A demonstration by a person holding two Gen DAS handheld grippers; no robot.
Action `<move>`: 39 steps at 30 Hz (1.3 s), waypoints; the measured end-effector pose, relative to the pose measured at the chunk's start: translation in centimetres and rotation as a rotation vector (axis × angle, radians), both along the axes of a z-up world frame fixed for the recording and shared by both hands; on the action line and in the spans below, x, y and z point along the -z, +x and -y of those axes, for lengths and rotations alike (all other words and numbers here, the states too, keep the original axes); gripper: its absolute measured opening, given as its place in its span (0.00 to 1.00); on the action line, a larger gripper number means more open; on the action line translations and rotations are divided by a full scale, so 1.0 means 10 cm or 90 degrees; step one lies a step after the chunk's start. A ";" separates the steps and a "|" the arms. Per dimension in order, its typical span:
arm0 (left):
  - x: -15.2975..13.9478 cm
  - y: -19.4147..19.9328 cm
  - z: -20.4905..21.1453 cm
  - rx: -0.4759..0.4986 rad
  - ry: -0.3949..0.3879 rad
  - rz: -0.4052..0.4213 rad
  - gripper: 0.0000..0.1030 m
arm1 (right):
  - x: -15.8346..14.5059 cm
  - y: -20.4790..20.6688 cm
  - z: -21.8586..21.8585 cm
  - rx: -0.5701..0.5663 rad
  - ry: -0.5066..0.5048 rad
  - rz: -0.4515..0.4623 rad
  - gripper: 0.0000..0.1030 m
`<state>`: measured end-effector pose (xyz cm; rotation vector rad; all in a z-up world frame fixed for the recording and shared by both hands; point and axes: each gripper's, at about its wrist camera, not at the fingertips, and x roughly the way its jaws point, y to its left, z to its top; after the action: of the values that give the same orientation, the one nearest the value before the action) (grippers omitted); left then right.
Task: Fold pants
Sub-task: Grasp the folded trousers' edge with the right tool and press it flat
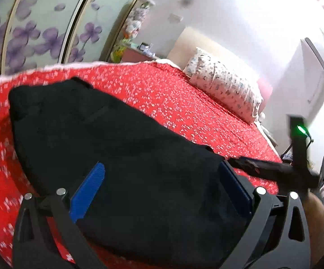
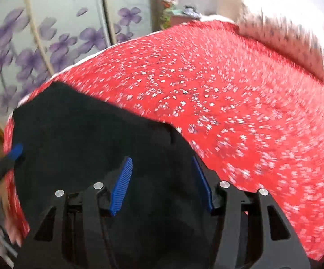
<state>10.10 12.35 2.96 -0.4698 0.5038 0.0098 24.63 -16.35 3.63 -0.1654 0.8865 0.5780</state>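
Black pants (image 1: pixel 117 157) lie bunched on the bed's red bedspread (image 1: pixel 184 103), both tools above them. Left tool (image 1: pixel 162 183) gapes wide, empty; right tool (image 2: pixel 162 179) stands half-open, gripping nothing, likely seeking an edge to fold. Beyond, a pillow (image 1: pixel 227 85).

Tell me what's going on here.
A person with a gripper in each hand is folding black pants on a bed with a red flowered cover. The pants lie in a folded bundle near the bed's edge. The left gripper and the right gripper both stand open over the dark cloth, neither pinching it. A patterned pillow lies at the head.
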 end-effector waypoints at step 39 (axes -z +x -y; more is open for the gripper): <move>0.09 -0.11 -1.02 -0.111 -0.211 0.004 0.98 | -0.08 -0.56 0.16 0.075 0.076 -0.003 0.62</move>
<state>9.03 22.51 2.09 -0.8367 0.4582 0.0939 19.00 -17.97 4.42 -0.0035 0.8579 0.5208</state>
